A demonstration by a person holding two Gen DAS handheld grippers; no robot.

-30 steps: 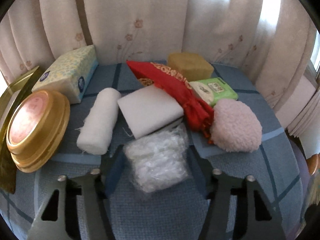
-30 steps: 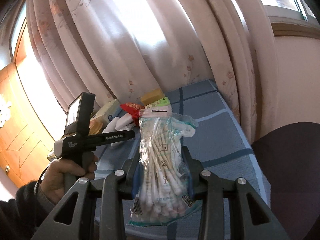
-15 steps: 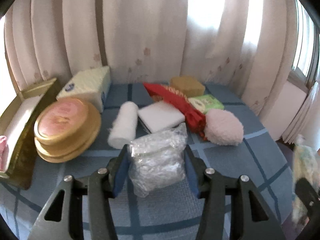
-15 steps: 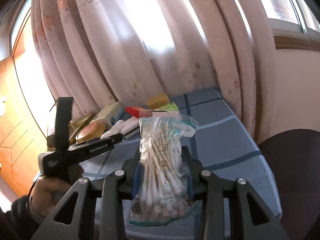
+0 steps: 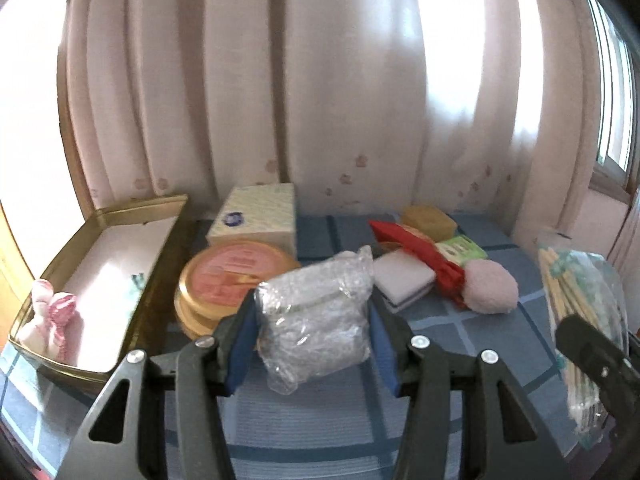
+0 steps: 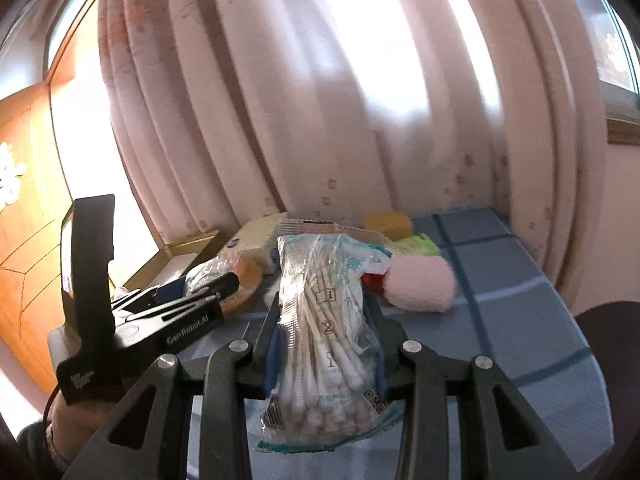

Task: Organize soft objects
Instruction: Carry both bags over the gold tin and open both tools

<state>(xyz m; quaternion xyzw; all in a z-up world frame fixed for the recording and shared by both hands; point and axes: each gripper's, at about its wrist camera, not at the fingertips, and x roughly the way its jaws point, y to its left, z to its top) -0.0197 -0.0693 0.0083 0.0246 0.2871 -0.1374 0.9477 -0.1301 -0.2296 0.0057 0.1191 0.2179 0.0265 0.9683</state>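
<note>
My left gripper (image 5: 312, 344) is shut on a clear plastic bag of white filling (image 5: 316, 320) and holds it above the blue checked cloth. My right gripper (image 6: 324, 344) is shut on a bag of cotton swabs (image 6: 328, 328), which also shows at the right edge of the left wrist view (image 5: 580, 312). An open gold tin (image 5: 100, 280) with a pink-and-white soft toy (image 5: 52, 320) inside stands at the left. A pink fluffy ball (image 5: 490, 286), a red cloth pouch (image 5: 420, 252), a white sponge (image 5: 404, 280) and a yellow sponge (image 5: 428, 218) lie on the table.
A round gold tin with a pink lid (image 5: 228, 276) and a tissue box (image 5: 256, 216) stand left of centre. A green wipes pack (image 5: 462, 250) lies by the red pouch. Curtains (image 5: 320, 100) hang behind the table. The left gripper body (image 6: 140, 320) is at the right wrist view's left.
My left gripper has lifted the clear bag off the table and pulled back and left, bringing the gold tin into view. The right gripper has kept hold of the swab bag and moved closer.
</note>
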